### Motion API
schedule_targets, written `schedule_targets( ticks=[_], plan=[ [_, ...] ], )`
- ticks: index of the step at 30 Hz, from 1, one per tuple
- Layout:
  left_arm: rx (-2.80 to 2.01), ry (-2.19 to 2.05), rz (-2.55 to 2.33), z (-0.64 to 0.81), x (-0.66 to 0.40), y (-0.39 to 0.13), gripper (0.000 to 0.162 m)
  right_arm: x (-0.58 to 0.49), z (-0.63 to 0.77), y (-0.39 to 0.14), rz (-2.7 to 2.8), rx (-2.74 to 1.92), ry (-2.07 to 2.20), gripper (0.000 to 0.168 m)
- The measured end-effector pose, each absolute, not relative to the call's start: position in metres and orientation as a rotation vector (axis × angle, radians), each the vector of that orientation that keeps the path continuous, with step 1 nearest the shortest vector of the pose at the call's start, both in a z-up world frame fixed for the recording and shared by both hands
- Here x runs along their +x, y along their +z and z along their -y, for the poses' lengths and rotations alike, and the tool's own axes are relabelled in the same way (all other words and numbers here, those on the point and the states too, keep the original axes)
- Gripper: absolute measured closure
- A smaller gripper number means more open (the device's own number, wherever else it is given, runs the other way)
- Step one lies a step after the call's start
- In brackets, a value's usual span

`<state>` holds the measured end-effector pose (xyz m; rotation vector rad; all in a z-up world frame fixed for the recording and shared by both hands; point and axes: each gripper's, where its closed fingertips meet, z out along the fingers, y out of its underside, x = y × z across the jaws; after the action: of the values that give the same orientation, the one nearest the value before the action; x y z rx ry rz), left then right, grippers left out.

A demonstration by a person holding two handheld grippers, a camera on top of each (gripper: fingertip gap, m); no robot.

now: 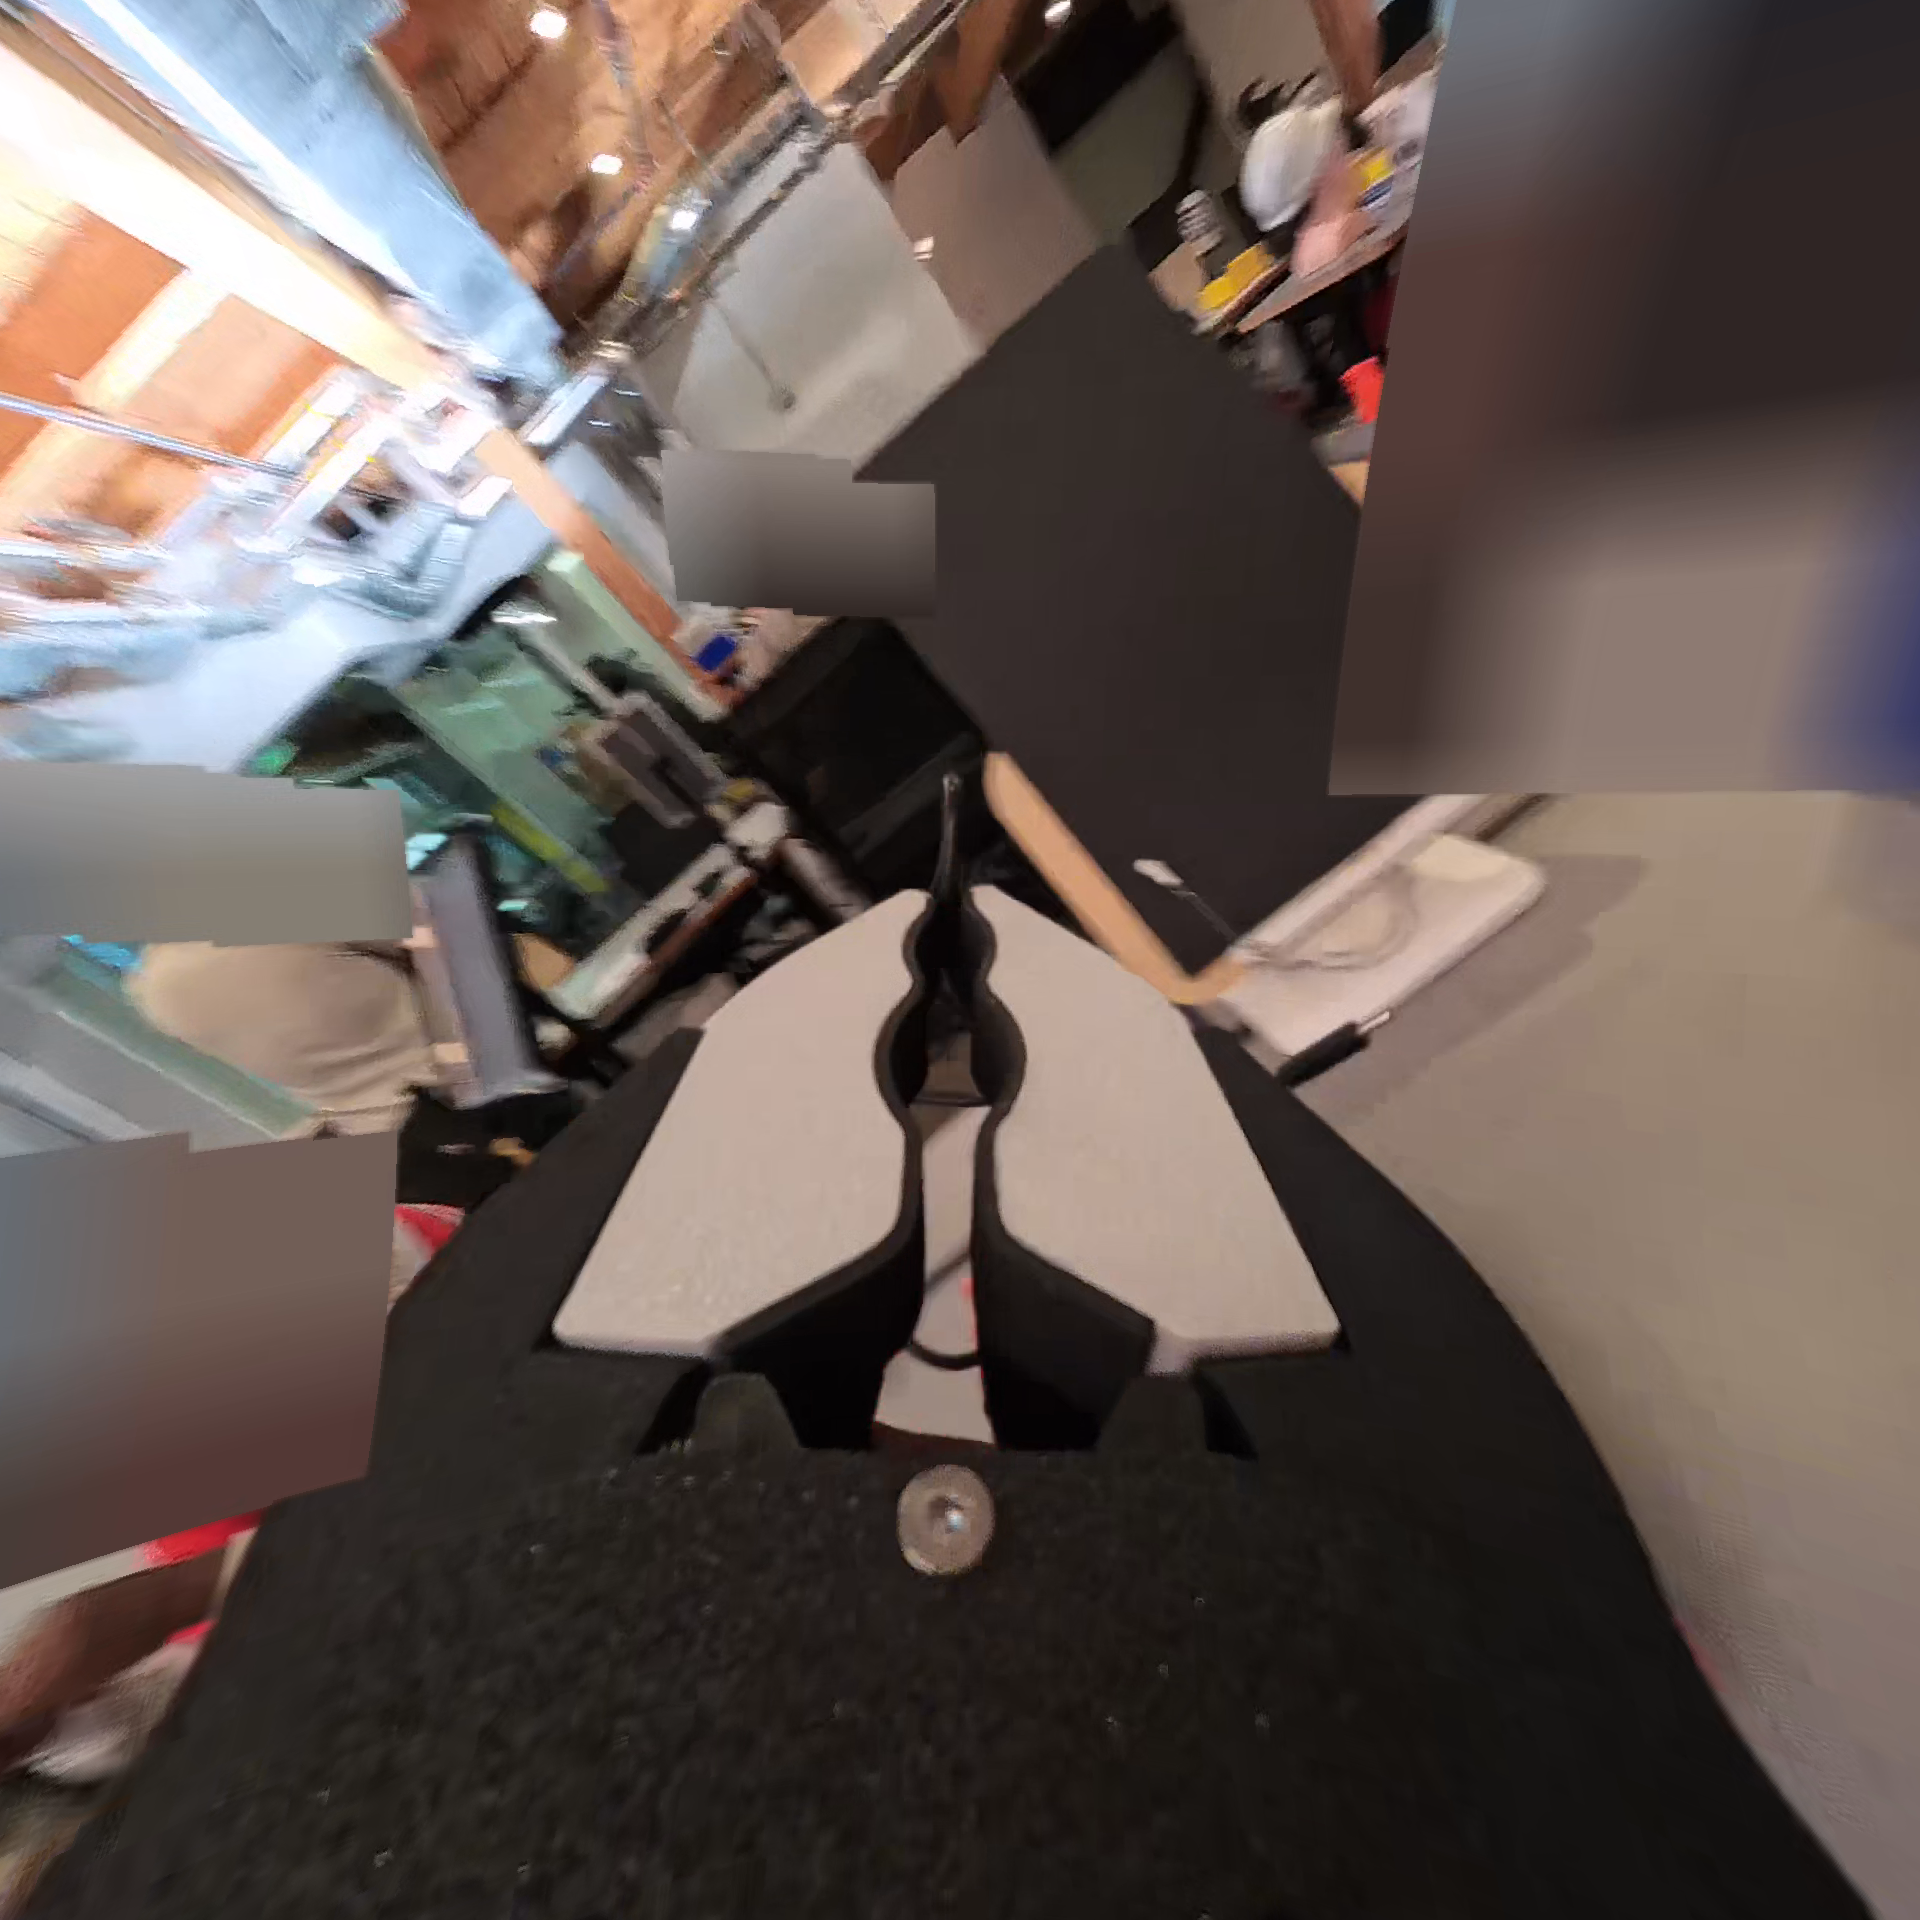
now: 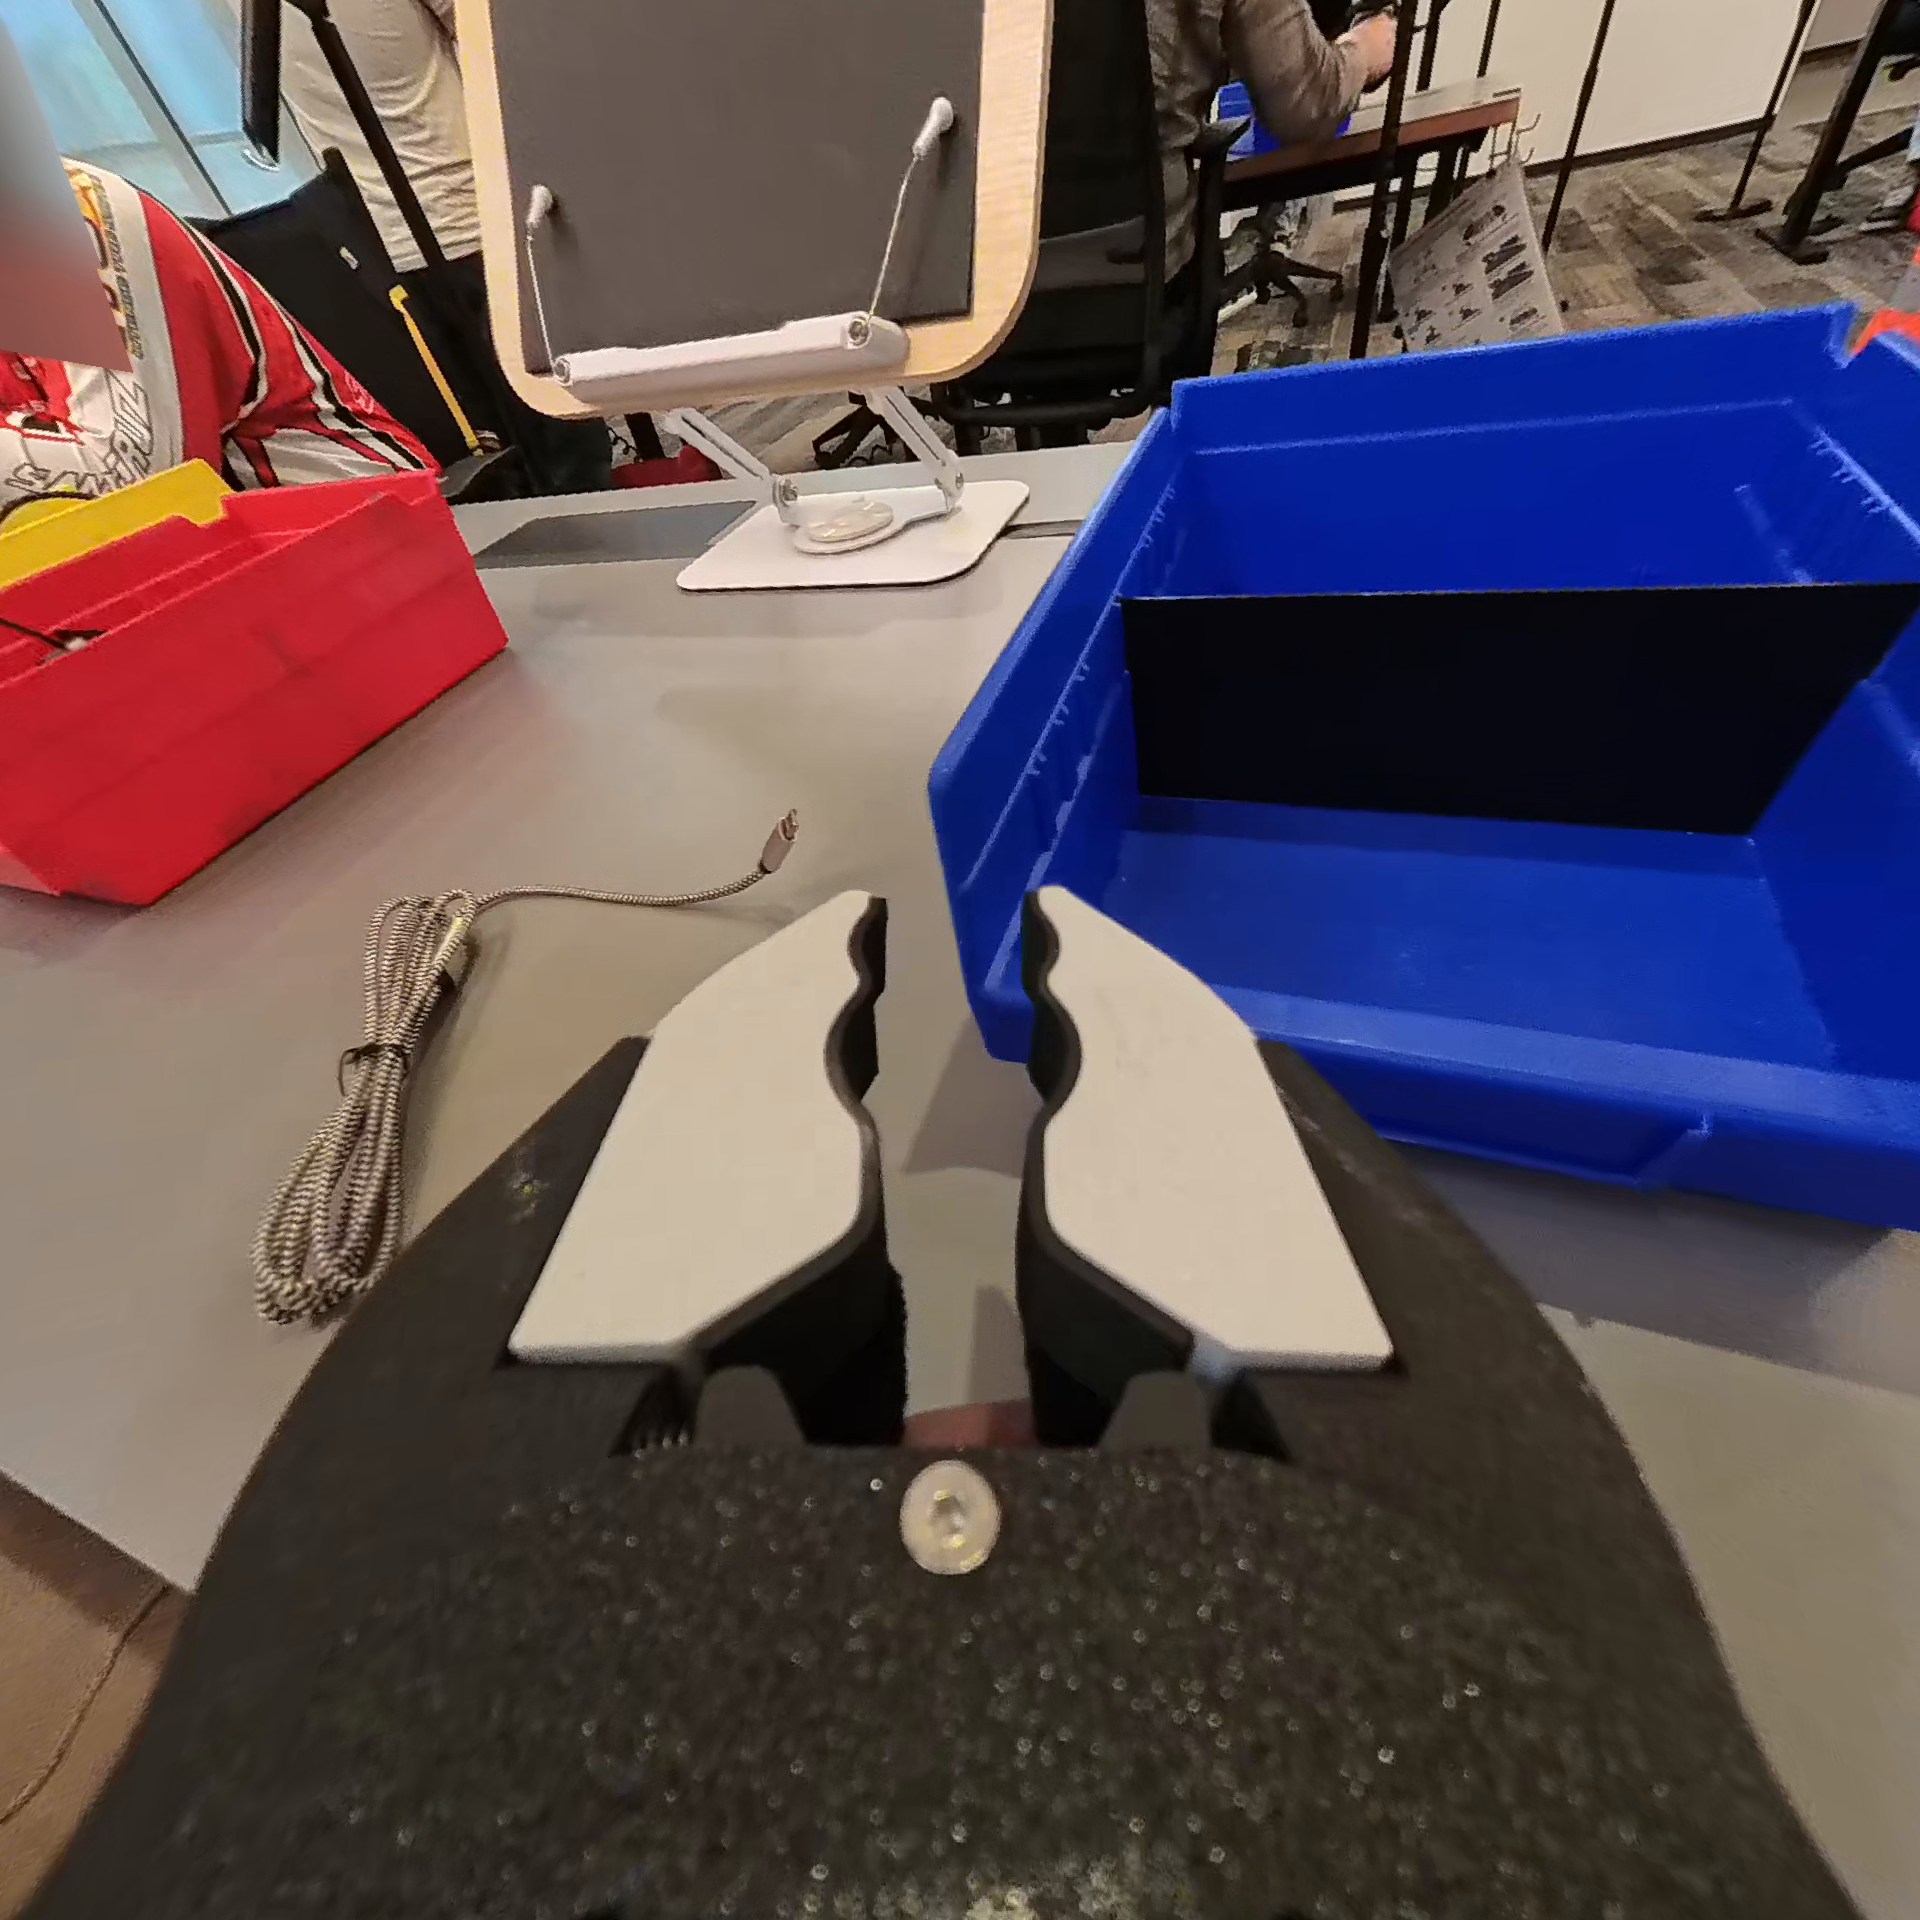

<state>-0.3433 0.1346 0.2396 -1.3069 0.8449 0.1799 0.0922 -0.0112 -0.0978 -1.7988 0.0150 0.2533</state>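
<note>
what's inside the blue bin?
The blue bin holds a black divider standing across it. The near compartment's floor shows bare. The floor behind the divider is mostly hidden, and the bin's right end is out of frame.

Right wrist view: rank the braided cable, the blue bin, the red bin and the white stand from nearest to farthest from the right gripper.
Measured from the right gripper:
1. Blue bin, just right of the fingertips.
2. Braided cable, on the table to the left; its plug end is nearly as close.
3. Red bin, far left.
4. White stand, straight ahead at the back.
</note>
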Motion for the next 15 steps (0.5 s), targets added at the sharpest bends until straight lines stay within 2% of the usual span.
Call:
schedule_targets(
  ticks=[6,10,15],
  plan=[
    [-1.251,0.282,-0.706,-0.182,-0.375,0.337,0.16,0.089,0.015,-0.097,-0.001,-1.804,0.26,0.144],
    [-1.382,0.015,-0.855,-0.188,-0.334,0.303,0.16,0.087,0.019,-0.097,0.004,-1.804,0.265,0.144],
    [-1.356,-0.214,-1.082,-0.125,-0.249,0.254,0.16,0.084,0.019,-0.099,0.02,-1.815,0.253,0.144]
  ],
)
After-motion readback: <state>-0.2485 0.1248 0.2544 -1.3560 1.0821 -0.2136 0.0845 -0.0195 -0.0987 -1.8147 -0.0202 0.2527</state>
